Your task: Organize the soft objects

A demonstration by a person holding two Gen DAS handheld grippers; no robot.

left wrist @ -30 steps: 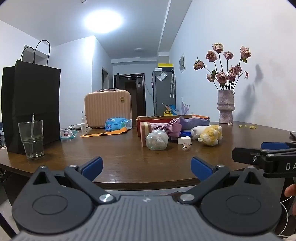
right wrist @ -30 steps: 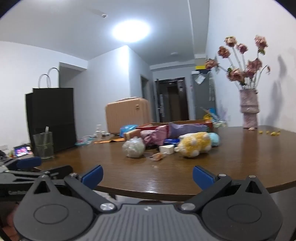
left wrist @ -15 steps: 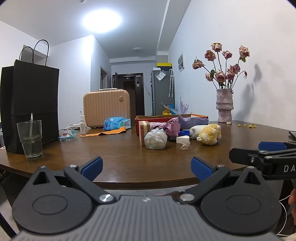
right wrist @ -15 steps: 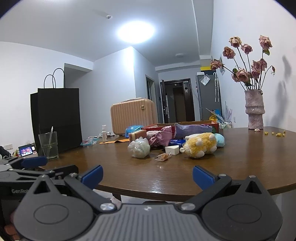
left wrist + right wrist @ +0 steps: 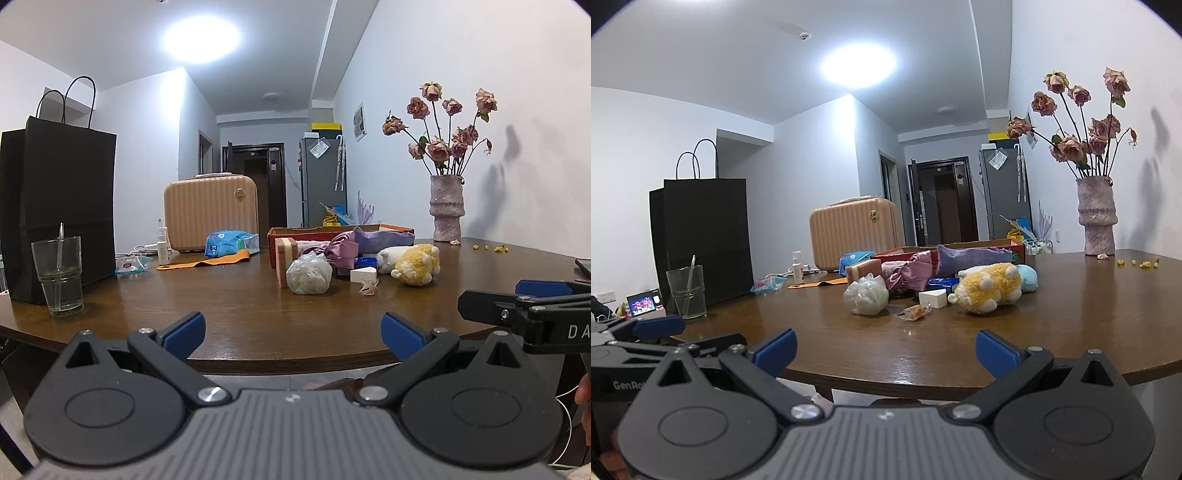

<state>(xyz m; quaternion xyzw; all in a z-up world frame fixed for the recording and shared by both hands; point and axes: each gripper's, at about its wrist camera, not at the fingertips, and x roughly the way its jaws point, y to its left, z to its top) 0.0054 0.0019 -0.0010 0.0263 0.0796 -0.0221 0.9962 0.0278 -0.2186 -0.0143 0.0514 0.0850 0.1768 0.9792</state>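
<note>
A pile of soft things lies mid-table in front of a red box [image 5: 295, 233] [image 5: 982, 245]: a yellow plush toy [image 5: 415, 266] [image 5: 990, 288], a clear bag of pale stuff [image 5: 308, 277] [image 5: 866, 295], a pink cloth bundle [image 5: 341, 249] [image 5: 908, 275], a purple towel [image 5: 384, 236] [image 5: 971, 256], a pink sponge block [image 5: 283, 258] [image 5: 862, 269] and a white wedge [image 5: 364, 274] [image 5: 932, 298]. My left gripper [image 5: 291, 330] is open and empty at the near table edge. My right gripper [image 5: 884, 349] is open too, well short of the pile.
A glass with a straw [image 5: 59, 275] [image 5: 687, 291] and a black paper bag [image 5: 59, 206] [image 5: 701, 240] stand at the left. A beige suitcase [image 5: 210, 212] [image 5: 853, 232] is behind, a vase of dried roses [image 5: 445, 206] [image 5: 1097, 218] at the right. A small candy wrapper [image 5: 916, 312] lies near the pile.
Both views have lifted and drawn slightly back, so the table sits a little lower in frame. Both grippers stay open; nothing on the table has moved.
</note>
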